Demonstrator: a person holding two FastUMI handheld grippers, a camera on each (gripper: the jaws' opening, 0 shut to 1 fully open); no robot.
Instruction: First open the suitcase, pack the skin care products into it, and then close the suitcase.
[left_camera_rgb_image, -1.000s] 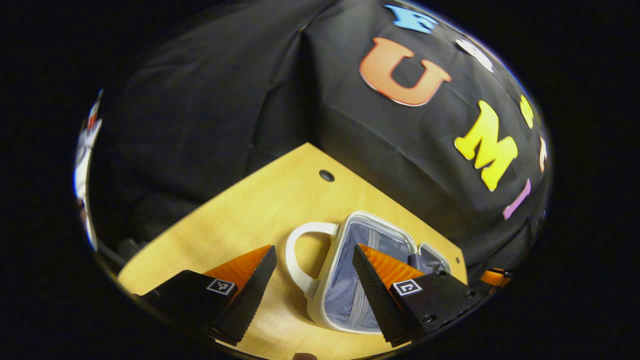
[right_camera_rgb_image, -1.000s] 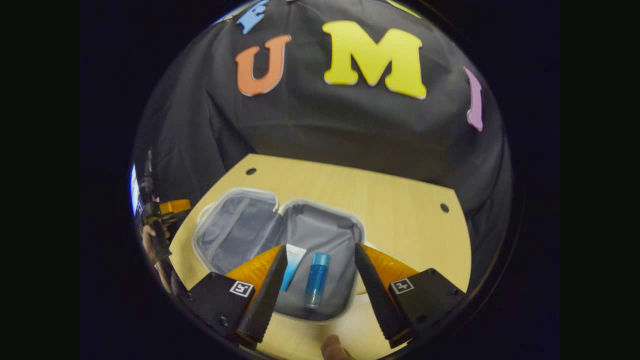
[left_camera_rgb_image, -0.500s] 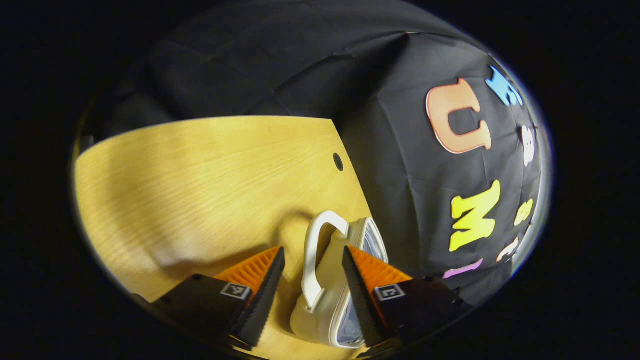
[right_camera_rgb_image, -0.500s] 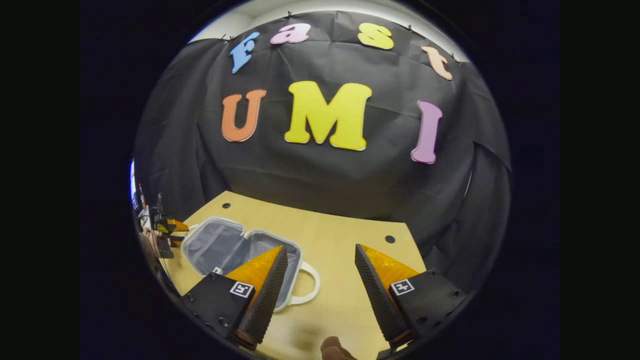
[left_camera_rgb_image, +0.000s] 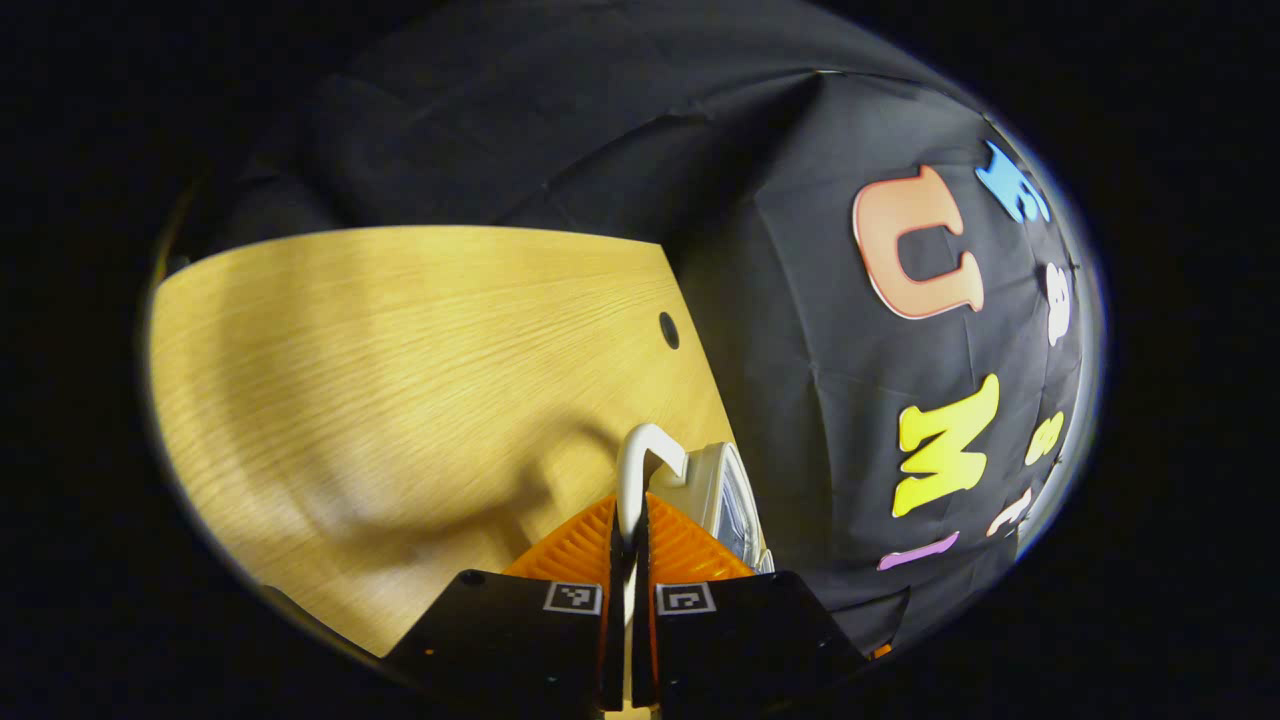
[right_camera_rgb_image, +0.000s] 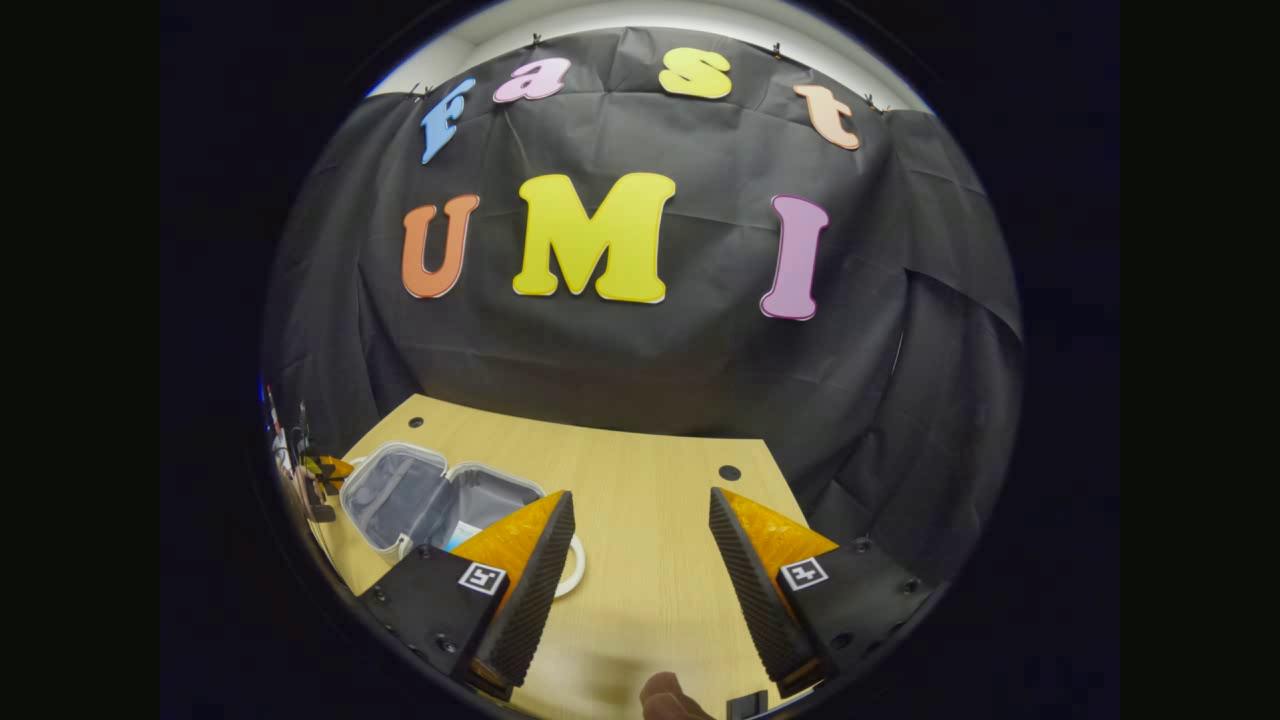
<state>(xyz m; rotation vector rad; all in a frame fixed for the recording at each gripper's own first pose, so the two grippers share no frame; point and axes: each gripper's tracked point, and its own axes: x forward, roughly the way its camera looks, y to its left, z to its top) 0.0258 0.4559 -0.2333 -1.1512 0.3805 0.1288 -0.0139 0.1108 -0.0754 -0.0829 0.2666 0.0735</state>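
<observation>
Suitcase (right_camera_rgb_image: 440, 495) found open on the surface (right_camera_rgb_image: 640, 520), both halves spread apart with grey lining exposed, lying near the left rear corner in the right gripper view. A small patch of blue glimpsed inside the nearer half, beside the right gripper's own finger; judged to be one of the skin care products, though too small to confirm. Opening step therefore assessed as done, packing as likely done or close to it, closing as the step in hand. Left gripper (left_camera_rgb_image: 628, 520) seen with jaws drawn nearly together on the white handle (left_camera_rgb_image: 636, 470) of one suitcase half, both fingers pressing on the handle loop from either side. That half (left_camera_rgb_image: 720, 490) viewed edge-on just beyond the fingertips in the left gripper view, rim and a sliver of lining visible beside the booth wall. Right gripper (right_camera_rgb_image: 640, 560) held back above bare surface, jaws wide and holding nothing, well apart from the suitcase. A fingertip of the holding hand (right_camera_rgb_image: 665, 695) visible at the bottom edge of the right gripper view. Remaining work judged as follows: swing the gripped half over onto the other half, seat the rims together, and secure the closure if one exists. Zip or latch not discernible. No loose products seen on the surface in either view.
</observation>
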